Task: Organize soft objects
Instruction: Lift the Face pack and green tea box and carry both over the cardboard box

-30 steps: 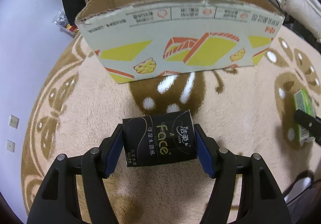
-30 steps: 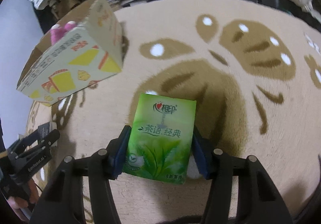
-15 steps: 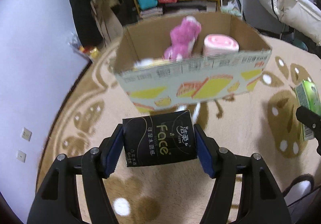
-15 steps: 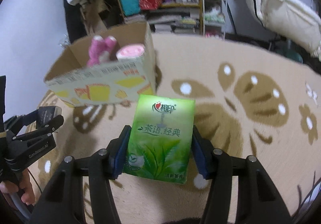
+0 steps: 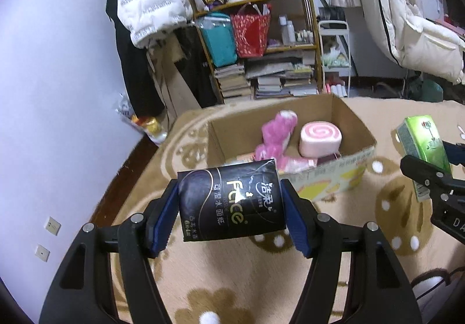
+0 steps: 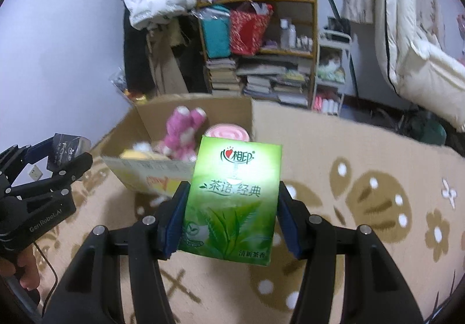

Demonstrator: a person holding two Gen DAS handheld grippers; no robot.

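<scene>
My left gripper (image 5: 231, 205) pinches the black tissue pack (image 5: 231, 203); my right gripper (image 6: 229, 215) pinches the green tissue pack (image 6: 234, 202); both aloft near the cardboard box (image 5: 334, 173); light, squashy, so broad-side holds suit.

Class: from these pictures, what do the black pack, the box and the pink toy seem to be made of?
Black pack: glossy plastic film, probably; it shows glare and creases.
Box: corrugated cardboard, matte brown inside, with raw cut edges.
Pink toy: plush fabric, apparently; its surface looks fuzzy.
</scene>
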